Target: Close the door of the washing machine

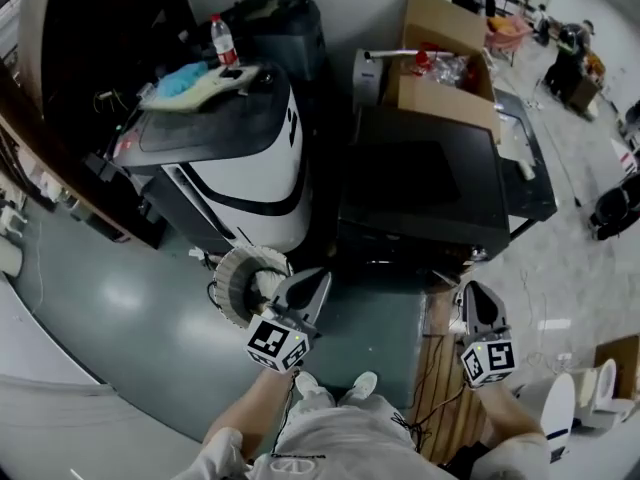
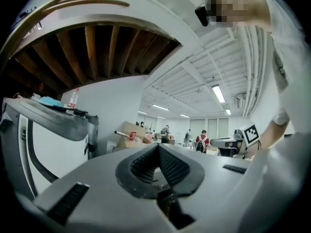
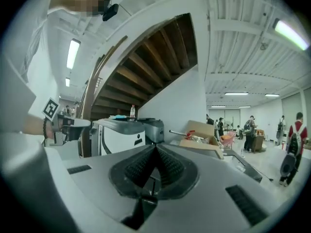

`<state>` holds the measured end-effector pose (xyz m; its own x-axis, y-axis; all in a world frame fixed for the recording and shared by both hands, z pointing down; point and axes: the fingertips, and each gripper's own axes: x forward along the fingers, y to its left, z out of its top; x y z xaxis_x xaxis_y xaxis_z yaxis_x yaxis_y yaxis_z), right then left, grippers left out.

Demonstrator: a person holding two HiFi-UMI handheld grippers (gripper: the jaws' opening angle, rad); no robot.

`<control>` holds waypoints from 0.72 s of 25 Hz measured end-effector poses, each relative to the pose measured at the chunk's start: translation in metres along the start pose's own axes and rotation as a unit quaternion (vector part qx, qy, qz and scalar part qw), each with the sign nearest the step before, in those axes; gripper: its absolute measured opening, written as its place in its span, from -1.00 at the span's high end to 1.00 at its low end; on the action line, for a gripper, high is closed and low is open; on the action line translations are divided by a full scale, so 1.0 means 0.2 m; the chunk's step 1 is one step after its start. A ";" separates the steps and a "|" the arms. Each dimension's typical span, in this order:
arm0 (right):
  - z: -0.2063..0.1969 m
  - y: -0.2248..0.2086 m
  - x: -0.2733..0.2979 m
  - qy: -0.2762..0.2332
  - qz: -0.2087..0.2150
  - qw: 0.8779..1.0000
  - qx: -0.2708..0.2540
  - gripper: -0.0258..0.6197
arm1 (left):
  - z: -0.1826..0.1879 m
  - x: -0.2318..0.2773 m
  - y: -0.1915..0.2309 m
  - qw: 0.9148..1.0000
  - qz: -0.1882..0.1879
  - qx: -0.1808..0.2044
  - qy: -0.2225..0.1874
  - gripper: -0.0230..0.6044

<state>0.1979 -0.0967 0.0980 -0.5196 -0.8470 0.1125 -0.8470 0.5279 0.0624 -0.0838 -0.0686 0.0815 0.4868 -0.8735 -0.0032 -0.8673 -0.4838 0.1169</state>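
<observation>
Both grippers point level, short of the washing machine (image 1: pixel 235 183) and touching nothing. The left gripper (image 1: pixel 320 276) has its jaws pressed together on nothing, and so does the right gripper (image 1: pixel 471 290). Only the head view shows the machine's grey lid (image 1: pixel 205 128) lying flat on top, with a bottle (image 1: pixel 222 40) and a blue cloth (image 1: pixel 185 78) at its far edge. It also shows a ribbed white coil (image 1: pixel 240 286) on the floor at the machine's foot and a black cabinet (image 1: pixel 420 183) beside it. Only the gripper views show the wooden stair underside (image 2: pixel 97 52) above the machine and people (image 3: pixel 294 140) in the hall. Each gripper view also catches the other gripper's marker cube (image 2: pixel 251 134).
</observation>
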 end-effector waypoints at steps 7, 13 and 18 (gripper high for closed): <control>0.37 0.03 -0.13 -0.060 -0.024 0.998 0.001 0.89 | 0.28 -0.27 0.06 0.999 0.025 0.005 -0.047 0.92; 0.45 0.08 -0.20 -0.076 -0.030 0.997 -0.001 0.89 | 0.41 -0.41 0.06 0.997 0.030 0.023 -0.070 0.92; 0.55 0.15 -0.23 -0.099 -0.027 0.995 -0.018 0.89 | 0.44 -0.47 0.05 0.997 0.025 0.030 -0.073 0.92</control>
<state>0.1847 -0.0483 -0.0141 -0.4888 -0.8679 -0.0887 -0.8713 0.4806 0.0992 -0.1474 0.0032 -0.0048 0.4268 -0.8929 -0.1433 -0.8966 -0.4384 0.0618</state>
